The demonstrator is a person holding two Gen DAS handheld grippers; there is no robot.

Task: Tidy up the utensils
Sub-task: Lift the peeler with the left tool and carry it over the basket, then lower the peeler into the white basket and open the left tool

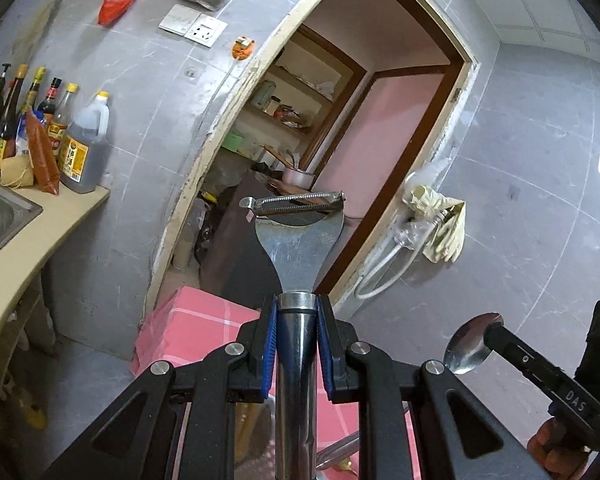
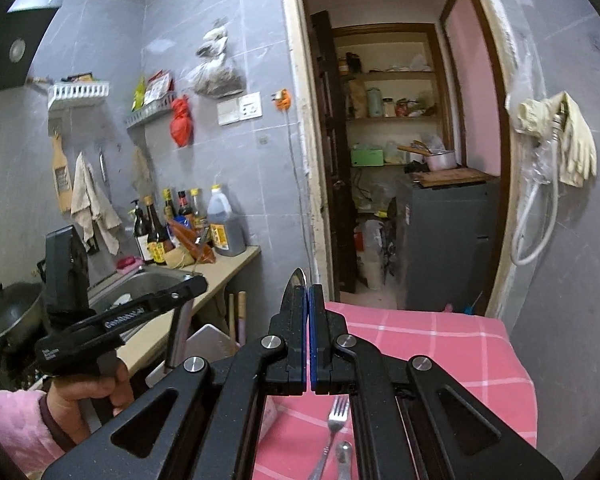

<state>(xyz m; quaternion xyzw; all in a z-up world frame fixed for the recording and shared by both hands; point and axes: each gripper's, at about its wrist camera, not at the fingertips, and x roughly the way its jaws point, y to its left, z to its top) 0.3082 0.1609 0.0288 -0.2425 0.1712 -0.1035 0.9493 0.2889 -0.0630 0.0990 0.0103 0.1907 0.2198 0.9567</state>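
Observation:
My left gripper [image 1: 297, 304] is shut on a steel peeler [image 1: 300, 236] by its round handle, blade pointing up and away, held in the air above the pink checked tablecloth [image 1: 196, 332]. It also shows in the right wrist view [image 2: 188, 284] at the left. My right gripper [image 2: 309, 292] is shut on a spoon [image 2: 299, 278], only the bowl's edge showing above the fingers; the spoon bowl [image 1: 474, 342] shows in the left wrist view at lower right. A fork [image 2: 334, 432] and another spoon [image 2: 343, 456] lie on the cloth [image 2: 440, 352] below.
A counter [image 2: 220, 272] with a sink [image 2: 140, 286] and sauce bottles [image 2: 188, 224] stands at the left. An open doorway [image 2: 396, 160] leads to a pantry with shelves. Gloves and a hose [image 2: 560, 148] hang on the right wall.

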